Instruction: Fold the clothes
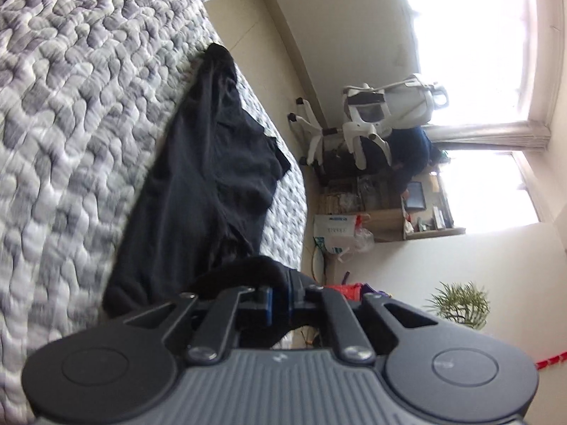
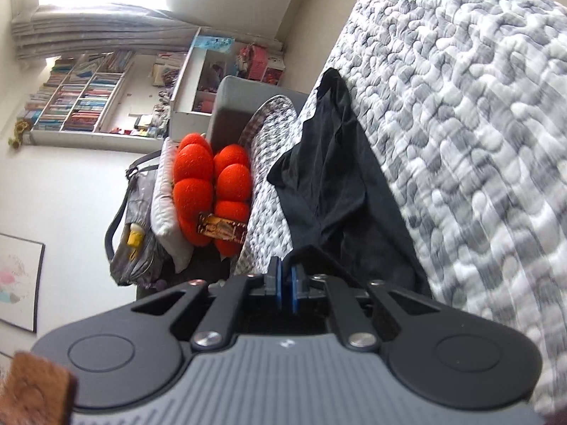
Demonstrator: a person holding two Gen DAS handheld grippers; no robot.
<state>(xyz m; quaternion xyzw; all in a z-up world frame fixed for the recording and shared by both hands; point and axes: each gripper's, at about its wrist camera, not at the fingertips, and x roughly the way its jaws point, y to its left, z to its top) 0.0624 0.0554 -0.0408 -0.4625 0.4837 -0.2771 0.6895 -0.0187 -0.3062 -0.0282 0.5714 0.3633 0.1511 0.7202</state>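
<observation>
A: Where is the black garment (image 1: 205, 177) lying?

B: In the left wrist view it runs from the upper middle of the frame down to the bottom centre, spread along the grey-and-white quilted bedcover (image 1: 71, 106), near the bed's edge. A sleeve or flap sticks out toward the right of the frame.

A: And the left gripper (image 1: 280, 299)?

B: Low in the frame, centre. Its 2 blue-padded fingers are pressed nearly together, and a fold of the black fabric bunches up right at them, so it is clamped on the garment's near edge.

A: The right gripper (image 2: 285, 288)?

B: Bottom centre of the right wrist view. The 2 blue pads stand very narrow, with a corner of the same garment (image 2: 333, 163) rising between and just above them; it grips the cloth too.

A: What else shows there?

B: The garment stretches away toward the upper middle of that frame, with the bedcover (image 2: 460, 124) filling the right side. Left of centre sits an orange bumpy cushion (image 2: 209, 191), and a bookshelf (image 2: 78, 106) occupies the upper left.

A: And in the left view?

B: A white office chair (image 1: 372, 117) right of centre, and a green plant (image 1: 459, 304) at the lower right.
</observation>
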